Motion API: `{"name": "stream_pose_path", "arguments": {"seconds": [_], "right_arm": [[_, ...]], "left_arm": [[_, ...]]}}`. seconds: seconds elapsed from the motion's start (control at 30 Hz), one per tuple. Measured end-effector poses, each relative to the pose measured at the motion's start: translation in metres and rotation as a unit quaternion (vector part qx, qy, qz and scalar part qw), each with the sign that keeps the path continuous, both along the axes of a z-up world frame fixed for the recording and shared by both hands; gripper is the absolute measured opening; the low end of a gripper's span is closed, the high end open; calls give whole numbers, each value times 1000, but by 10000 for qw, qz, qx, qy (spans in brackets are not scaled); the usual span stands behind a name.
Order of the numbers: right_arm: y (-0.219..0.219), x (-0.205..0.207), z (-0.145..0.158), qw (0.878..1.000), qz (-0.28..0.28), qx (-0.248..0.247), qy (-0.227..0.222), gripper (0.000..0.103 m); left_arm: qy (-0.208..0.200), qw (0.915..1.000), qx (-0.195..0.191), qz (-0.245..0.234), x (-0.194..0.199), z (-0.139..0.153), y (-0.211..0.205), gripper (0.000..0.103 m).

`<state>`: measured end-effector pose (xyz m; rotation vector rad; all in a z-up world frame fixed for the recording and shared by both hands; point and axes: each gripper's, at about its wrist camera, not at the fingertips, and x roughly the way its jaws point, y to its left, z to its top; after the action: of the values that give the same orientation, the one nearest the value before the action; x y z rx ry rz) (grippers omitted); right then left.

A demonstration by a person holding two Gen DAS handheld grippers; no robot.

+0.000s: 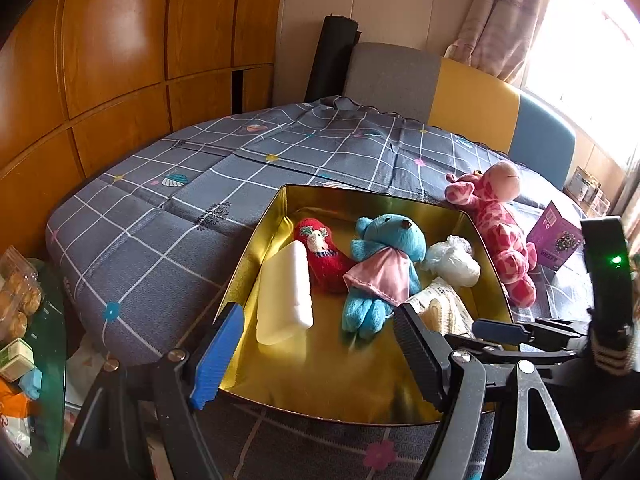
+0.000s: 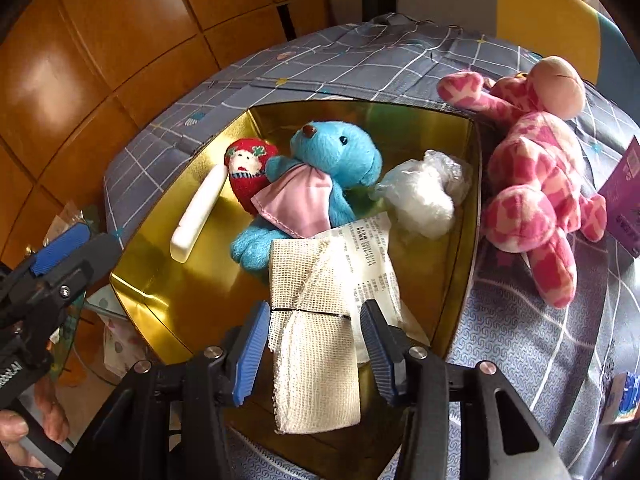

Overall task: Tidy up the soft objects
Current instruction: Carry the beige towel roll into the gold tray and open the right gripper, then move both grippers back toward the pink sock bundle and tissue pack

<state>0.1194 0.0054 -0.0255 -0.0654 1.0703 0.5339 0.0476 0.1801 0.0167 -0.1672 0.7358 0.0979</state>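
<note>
A grey checked bedspread (image 1: 168,216) carries a shallow gold-lined tin box (image 2: 144,280). At six o'clock the right gripper (image 2: 316,344) straddles a cream mesh cloth roll (image 2: 316,360) over the box, pads slightly clear; the left gripper (image 1: 316,356) hangs empty, jaws wide. Beyond lie a blue plush bear (image 2: 316,184) inside and, at two o'clock, a pink spotted giraffe toy (image 2: 536,184) outside.

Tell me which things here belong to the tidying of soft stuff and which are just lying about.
Part of the job:
gold tin
blue bear
red stuffed toy
white foam block
bagged white stuffing
gauze roll
pink giraffe

Just lying about:
purple box
boxed pastries
rolled black mat
</note>
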Motion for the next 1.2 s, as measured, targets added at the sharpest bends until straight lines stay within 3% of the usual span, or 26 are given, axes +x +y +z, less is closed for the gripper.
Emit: {"name": "stream_pose_path", "arguments": {"seconds": [0.6, 0.93, 1.2], "right_arm": [[-63, -43, 44, 9929, -856, 138, -819, 48], [-137, -67, 52, 9827, -1604, 87, -917, 48], [-214, -87, 57, 9654, -2437, -48, -923, 48]], "left_arm": [[-117, 9995, 86, -272, -7, 9, -20, 78], [-173, 9972, 259, -683, -5, 16, -49, 78], [-193, 9904, 503, -1274, 2, 24, -92, 78]]}}
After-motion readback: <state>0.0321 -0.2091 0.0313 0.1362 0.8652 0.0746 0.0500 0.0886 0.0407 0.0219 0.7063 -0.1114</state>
